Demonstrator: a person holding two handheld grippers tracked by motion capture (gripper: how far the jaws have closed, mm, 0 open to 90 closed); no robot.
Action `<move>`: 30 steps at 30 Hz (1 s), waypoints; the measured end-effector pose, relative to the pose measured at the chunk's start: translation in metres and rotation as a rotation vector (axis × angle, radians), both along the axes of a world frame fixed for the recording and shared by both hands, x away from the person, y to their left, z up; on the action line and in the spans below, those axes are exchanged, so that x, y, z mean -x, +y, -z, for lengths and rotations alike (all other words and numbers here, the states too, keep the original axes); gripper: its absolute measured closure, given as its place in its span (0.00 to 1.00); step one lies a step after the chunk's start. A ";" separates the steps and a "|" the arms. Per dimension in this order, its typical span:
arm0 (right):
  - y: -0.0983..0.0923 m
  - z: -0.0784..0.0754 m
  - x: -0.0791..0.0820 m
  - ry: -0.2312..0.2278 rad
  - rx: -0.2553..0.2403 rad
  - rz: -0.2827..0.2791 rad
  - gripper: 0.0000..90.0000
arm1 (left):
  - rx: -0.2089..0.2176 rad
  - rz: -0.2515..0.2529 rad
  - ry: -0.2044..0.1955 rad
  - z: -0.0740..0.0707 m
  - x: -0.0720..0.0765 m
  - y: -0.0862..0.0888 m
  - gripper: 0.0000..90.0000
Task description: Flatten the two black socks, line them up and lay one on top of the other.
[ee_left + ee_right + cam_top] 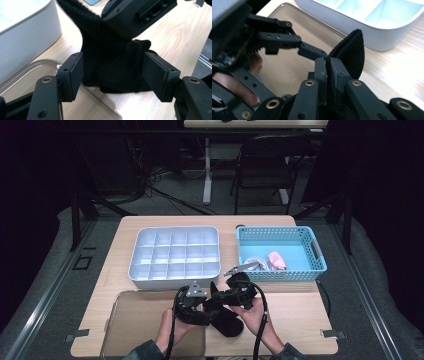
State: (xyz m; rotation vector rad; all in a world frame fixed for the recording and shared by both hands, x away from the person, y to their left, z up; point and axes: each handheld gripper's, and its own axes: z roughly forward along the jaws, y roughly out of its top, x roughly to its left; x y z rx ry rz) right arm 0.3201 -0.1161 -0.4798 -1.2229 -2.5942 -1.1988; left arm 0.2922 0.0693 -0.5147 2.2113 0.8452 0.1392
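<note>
**Black sock pinched by right gripper, left jaws apart around it**

Dark room, black curtains on both sides. Grey floor with cables. Folding chair (264, 167) and a table leg (207, 170) behind the work area. Light wood table (300, 320) fills the middle of the high view.

Containers, large to small:
- Clear flat tray (135, 320) at the table's near left edge. Empty as far as visible; the left hand partly covers its right side.
- White divided organizer (175, 256), many small compartments, sits behind the tray at centre-left. Compartments look empty.
- Blue slotted basket (281, 253) at the right, just beside the organizer, not touching it. Inside: a pink item (276, 260) and a pale grey-white item (254, 264), both soft-looking, exact kind hard to tell.

Black sock (227, 320) lies at the near centre of the table, just right of the tray, partly lifted toward the grippers.

Right gripper (327, 62): jaws clamped together on an edge of the sock; fabric sticks up between the pads.

Left gripper (113, 72): jaws spread, one on each side of the sock's ribbed part. Pads look clear of the fabric, not pressing it.

Both hands close together, grippers nearly touching above the sock.
</note>
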 end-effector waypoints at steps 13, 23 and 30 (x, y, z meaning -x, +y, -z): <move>0.006 -0.001 0.003 -0.017 -0.051 0.009 0.93 | 0.054 -0.058 -0.036 -0.001 -0.003 0.003 0.64; 0.004 0.005 0.002 0.004 -0.053 -0.007 0.78 | 0.060 -0.060 -0.003 0.005 -0.009 0.010 0.92; -0.014 0.001 0.003 -0.008 -0.038 0.011 0.60 | 0.057 -0.057 0.015 0.004 -0.010 0.021 0.93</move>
